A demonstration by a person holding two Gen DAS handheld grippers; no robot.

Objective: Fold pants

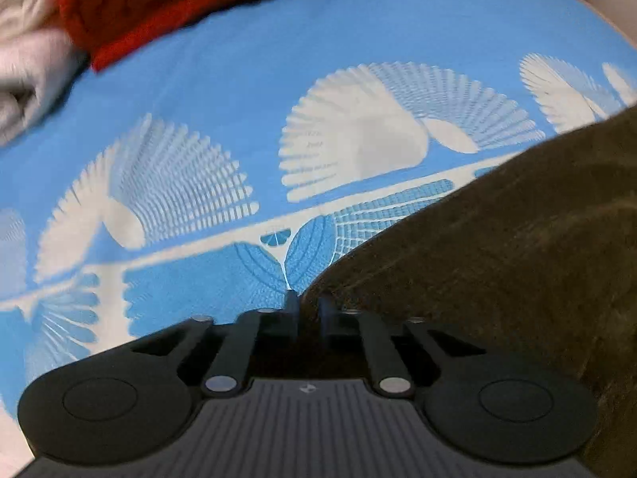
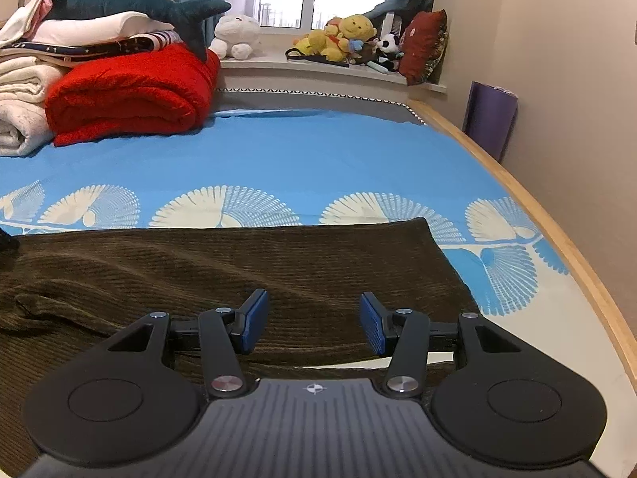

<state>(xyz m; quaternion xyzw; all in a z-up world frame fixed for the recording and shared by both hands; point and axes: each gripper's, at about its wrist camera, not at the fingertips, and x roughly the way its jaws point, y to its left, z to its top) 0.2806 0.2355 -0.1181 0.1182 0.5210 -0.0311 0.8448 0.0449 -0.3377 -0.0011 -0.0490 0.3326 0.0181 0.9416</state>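
Left wrist view: the left tool [image 1: 307,302] points steeply down at the bed, its jaws drawn together at the near-left edge of the brown corduroy pants [image 1: 497,239]; whether cloth is pinched between the tips cannot be told. The pants fill the right and lower right of this view, lying on the blue bed sheet [image 1: 247,79] with its white fan print. A red blanket [image 1: 167,4] and a pale folded blanket [image 1: 28,67] sit blurred at the upper left.

Right wrist view: this view alone shows the room beyond the bed. The right tool [image 2: 314,322] hangs with its blue-padded jaws apart above the pants [image 2: 239,263], nothing between them. The pants spread flat across the near part of the sheet [image 2: 298,147], one straight end lying toward the right. Behind, at left, are the red blanket [image 2: 131,95], stacked bedding and a plush shark [image 2: 131,4]; on the windowsill [image 2: 278,65] stand a white plush [image 2: 237,34], a yellow bear [image 2: 346,36] and a red cushion [image 2: 424,46]. A wooden bed frame [image 2: 557,239] edges the right side.
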